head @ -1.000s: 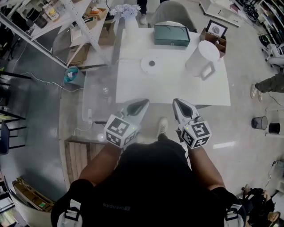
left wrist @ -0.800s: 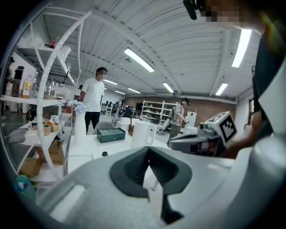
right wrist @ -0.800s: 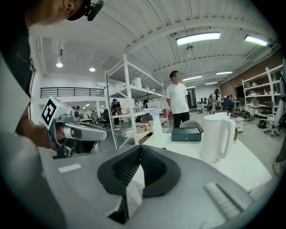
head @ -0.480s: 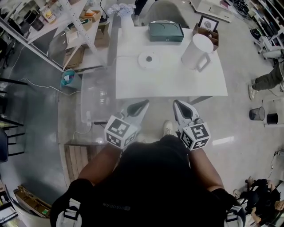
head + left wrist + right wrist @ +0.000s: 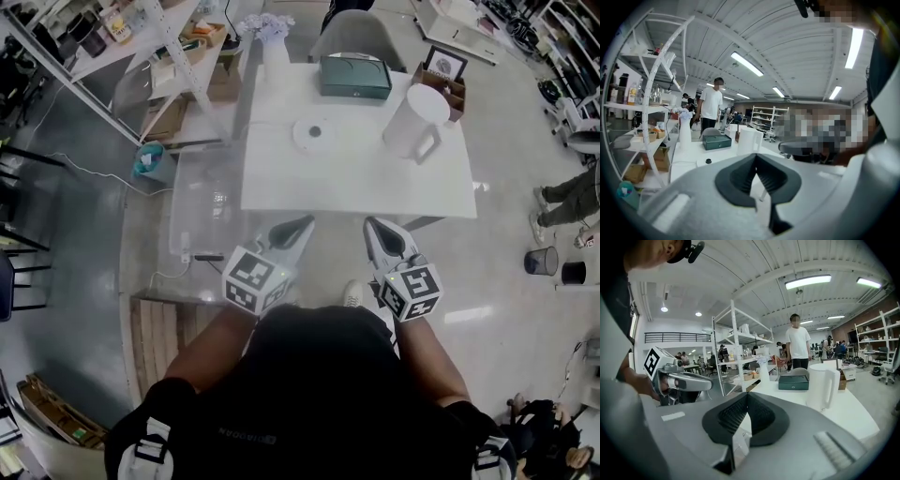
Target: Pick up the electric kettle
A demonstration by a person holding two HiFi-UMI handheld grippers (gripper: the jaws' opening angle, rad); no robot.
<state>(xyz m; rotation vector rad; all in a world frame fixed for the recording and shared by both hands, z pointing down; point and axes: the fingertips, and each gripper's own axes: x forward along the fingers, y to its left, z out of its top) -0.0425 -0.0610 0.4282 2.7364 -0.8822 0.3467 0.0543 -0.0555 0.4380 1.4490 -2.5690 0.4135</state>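
Note:
The white electric kettle (image 5: 412,122) stands upright on the right part of a white table (image 5: 356,187), its handle towards me. Its round white base (image 5: 313,133) lies apart from it, at the table's middle. Both grippers hang over the floor short of the table's near edge, side by side and well away from the kettle. My left gripper (image 5: 302,225) is shut and holds nothing, and so is my right gripper (image 5: 373,225). The kettle (image 5: 747,142) shows beyond the left gripper's (image 5: 755,157) closed jaws. From the right gripper (image 5: 746,394) the kettle (image 5: 822,386) is ahead to the right.
A green box (image 5: 354,77), a white vase of flowers (image 5: 272,42) and a wooden box with a framed picture (image 5: 445,75) sit along the table's far side. A chair (image 5: 361,33) stands behind it, white shelving (image 5: 141,56) to the left. A person (image 5: 798,345) stands beyond the table.
Both grippers stay shut and side by side and have drifted slightly over the floor near the table. The kettle and its base have not moved on the table.

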